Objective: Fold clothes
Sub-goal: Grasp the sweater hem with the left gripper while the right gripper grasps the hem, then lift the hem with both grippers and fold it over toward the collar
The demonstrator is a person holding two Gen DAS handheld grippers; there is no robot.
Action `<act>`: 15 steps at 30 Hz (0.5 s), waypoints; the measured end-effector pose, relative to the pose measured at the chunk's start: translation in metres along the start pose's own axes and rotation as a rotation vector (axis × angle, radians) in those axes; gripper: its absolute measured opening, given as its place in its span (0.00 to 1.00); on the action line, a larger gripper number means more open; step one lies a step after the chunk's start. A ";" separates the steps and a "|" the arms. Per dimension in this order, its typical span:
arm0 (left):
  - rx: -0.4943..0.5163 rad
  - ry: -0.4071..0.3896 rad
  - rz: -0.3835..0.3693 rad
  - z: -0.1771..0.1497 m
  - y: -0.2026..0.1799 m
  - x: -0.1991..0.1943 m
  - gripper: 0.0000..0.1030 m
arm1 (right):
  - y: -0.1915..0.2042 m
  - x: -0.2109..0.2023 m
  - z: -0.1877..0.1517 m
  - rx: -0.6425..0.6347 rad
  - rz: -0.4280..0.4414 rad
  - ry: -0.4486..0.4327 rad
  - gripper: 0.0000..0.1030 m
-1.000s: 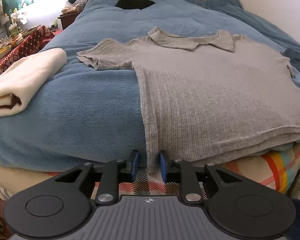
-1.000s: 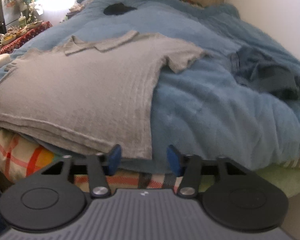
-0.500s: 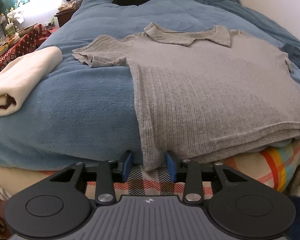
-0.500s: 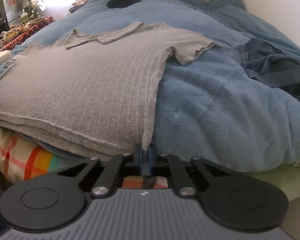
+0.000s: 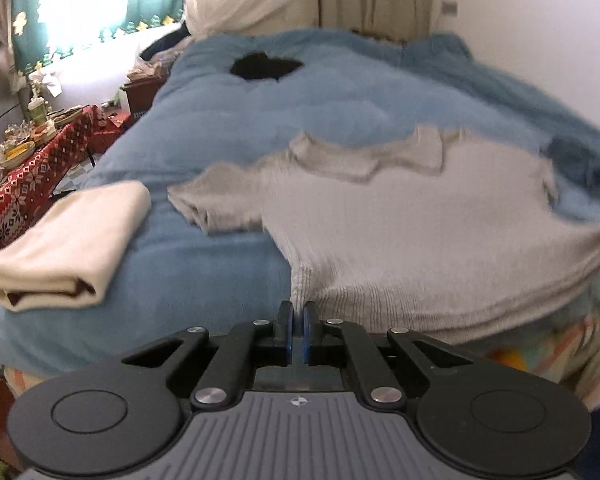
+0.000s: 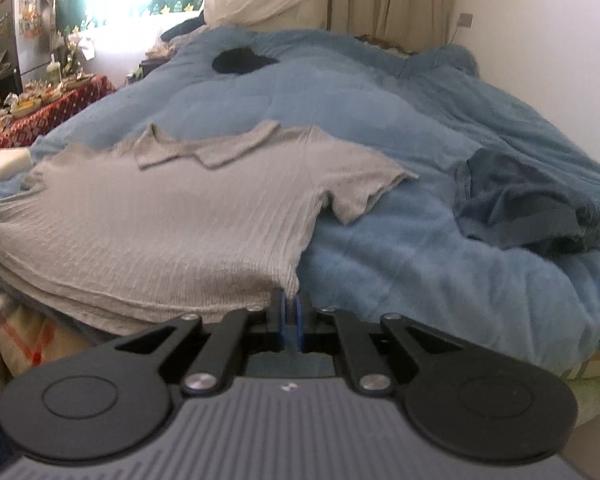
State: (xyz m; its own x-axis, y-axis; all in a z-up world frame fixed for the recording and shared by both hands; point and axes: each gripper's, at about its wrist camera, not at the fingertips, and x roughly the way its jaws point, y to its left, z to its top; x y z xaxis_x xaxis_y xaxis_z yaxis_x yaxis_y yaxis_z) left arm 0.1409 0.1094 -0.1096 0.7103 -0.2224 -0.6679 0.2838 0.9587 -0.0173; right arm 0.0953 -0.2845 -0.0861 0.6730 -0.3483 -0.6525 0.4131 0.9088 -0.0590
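One grey shirt (image 5: 400, 232) lies flat on the bed (image 5: 340, 100); left gripper (image 5: 298, 316) and right gripper (image 6: 290, 308) jaws each pinch a hem corner. One folded cream garment (image 5: 68, 240), one dark blue garment (image 6: 528, 204) alongside.

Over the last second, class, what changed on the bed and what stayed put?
Both grippers, left and right, closed their fingers on the grey shirt's bottom corners and began lifting the hem. The folded cream towel and dark blue garment stayed put.

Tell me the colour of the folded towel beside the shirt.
Cream; the towel shows best in the left wrist view.
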 end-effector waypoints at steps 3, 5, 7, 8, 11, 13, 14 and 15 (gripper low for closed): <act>-0.042 -0.035 -0.020 0.023 0.007 -0.001 0.04 | 0.002 0.000 0.014 -0.011 -0.008 -0.035 0.05; -0.045 -0.049 -0.011 0.038 0.009 0.004 0.04 | 0.003 0.004 0.027 -0.023 -0.018 -0.058 0.05; -0.040 -0.059 0.007 0.052 0.008 0.009 0.04 | 0.002 0.010 0.041 -0.027 -0.027 -0.077 0.05; -0.040 -0.064 0.011 0.059 0.008 0.012 0.04 | 0.001 0.014 0.049 -0.028 -0.032 -0.086 0.05; -0.046 -0.079 0.015 0.075 0.008 0.020 0.04 | -0.003 0.025 0.070 -0.020 -0.038 -0.104 0.05; -0.055 -0.085 0.013 0.084 0.009 0.025 0.04 | -0.005 0.033 0.083 -0.014 -0.041 -0.111 0.05; -0.060 -0.087 0.015 0.089 0.010 0.029 0.04 | -0.005 0.037 0.090 -0.016 -0.043 -0.114 0.05; -0.064 -0.087 0.017 0.094 0.011 0.033 0.04 | -0.006 0.042 0.097 -0.017 -0.044 -0.118 0.05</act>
State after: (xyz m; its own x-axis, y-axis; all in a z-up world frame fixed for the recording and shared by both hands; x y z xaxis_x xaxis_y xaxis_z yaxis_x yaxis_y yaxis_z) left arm 0.2284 0.0955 -0.0618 0.7684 -0.2183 -0.6016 0.2321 0.9711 -0.0559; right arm 0.1803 -0.3262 -0.0398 0.7221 -0.4118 -0.5559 0.4339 0.8954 -0.0996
